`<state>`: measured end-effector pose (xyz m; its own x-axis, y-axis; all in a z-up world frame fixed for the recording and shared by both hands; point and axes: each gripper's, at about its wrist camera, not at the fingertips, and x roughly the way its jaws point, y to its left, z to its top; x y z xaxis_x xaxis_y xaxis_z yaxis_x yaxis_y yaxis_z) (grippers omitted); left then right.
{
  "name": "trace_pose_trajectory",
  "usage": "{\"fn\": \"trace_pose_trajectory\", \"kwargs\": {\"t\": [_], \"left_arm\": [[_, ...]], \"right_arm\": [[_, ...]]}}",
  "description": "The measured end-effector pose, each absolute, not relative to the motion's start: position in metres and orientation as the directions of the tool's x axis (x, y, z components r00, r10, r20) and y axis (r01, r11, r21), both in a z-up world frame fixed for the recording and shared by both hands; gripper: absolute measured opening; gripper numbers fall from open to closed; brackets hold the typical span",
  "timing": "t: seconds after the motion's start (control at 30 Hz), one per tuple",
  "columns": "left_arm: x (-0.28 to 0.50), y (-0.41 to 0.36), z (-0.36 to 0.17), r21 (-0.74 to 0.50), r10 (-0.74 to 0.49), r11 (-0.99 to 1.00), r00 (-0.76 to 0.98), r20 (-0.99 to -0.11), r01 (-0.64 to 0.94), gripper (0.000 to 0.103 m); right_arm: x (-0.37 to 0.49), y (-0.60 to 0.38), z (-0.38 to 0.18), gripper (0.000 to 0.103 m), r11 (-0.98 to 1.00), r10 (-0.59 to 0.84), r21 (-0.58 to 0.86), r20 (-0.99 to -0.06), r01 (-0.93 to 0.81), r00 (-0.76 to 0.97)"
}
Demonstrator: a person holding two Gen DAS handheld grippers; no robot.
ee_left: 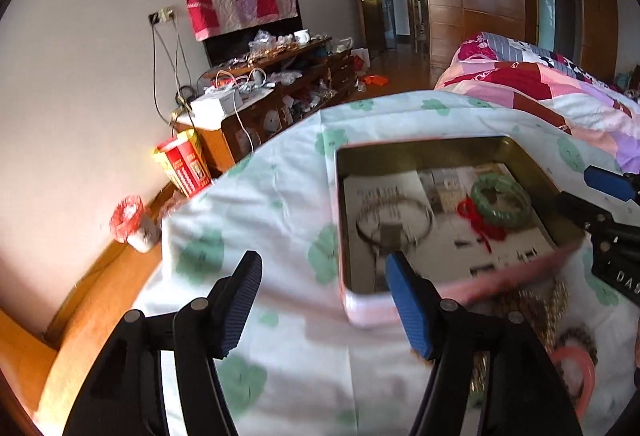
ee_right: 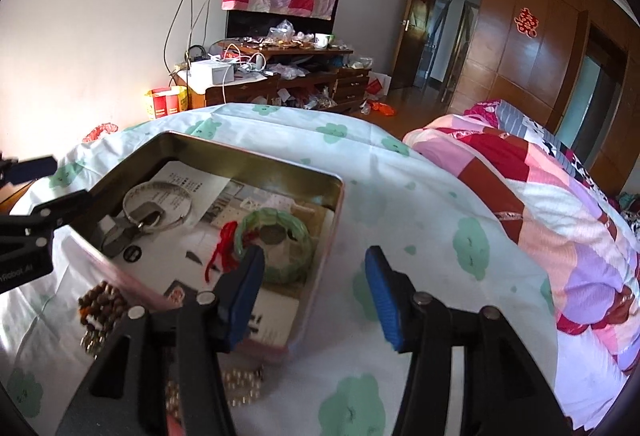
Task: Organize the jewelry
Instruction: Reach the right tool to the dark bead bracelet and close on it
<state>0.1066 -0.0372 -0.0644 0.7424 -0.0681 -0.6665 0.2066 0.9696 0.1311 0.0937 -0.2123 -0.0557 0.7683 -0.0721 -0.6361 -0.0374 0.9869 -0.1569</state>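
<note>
An open pink tin point(ee_left: 362, 310) point(ee_right: 334, 204) lined with printed paper sits on the bed sheet. Inside lie a silver bangle point(ee_left: 394, 220) point(ee_right: 158, 206), a green jade bracelet point(ee_left: 502, 200) point(ee_right: 276, 250) and a red cord point(ee_left: 482, 226) point(ee_right: 220, 250). A brown bead bracelet point(ee_right: 100, 304), a gold bead chain point(ee_left: 554, 310) point(ee_right: 240, 386) and a pink ring point(ee_left: 576, 376) lie on the sheet beside the tin. My left gripper point(ee_left: 320, 302) is open and empty over the tin's near left corner. My right gripper point(ee_right: 316, 294) is open and empty above the tin's right wall.
The sheet point(ee_right: 400, 188) is white with green flowers. A patchwork quilt point(ee_right: 560, 204) is bunched at the right. A cluttered wooden cabinet point(ee_right: 280, 76) stands by the far wall. A red and yellow box point(ee_left: 184, 164) and a bin point(ee_left: 132, 224) stand on the floor beside the bed.
</note>
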Motion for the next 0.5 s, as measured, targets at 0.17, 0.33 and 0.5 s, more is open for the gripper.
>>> {"fn": "trace_pose_trajectory", "kwargs": {"t": [0.17,0.33,0.5], "left_arm": [[0.083,-0.037,-0.073,0.118,-0.082,0.969,0.730,-0.678,0.218,0.065],[0.075,-0.043,-0.080,0.110,-0.096,0.965,0.715,-0.693,0.236,0.065],[0.070,-0.056,-0.080,0.124,-0.109,0.956,0.712,-0.694,0.267,0.065]], "right_arm": [[0.069,-0.215,-0.058,0.055,0.989,-0.070,-0.144,-0.640,-0.031,0.766],[0.044,-0.221,-0.067,0.056,0.988,-0.095,-0.155,-0.652,-0.010,0.752],[0.022,-0.239,-0.073,0.056,0.990,-0.112,-0.141,-0.666,0.023,0.737]]}}
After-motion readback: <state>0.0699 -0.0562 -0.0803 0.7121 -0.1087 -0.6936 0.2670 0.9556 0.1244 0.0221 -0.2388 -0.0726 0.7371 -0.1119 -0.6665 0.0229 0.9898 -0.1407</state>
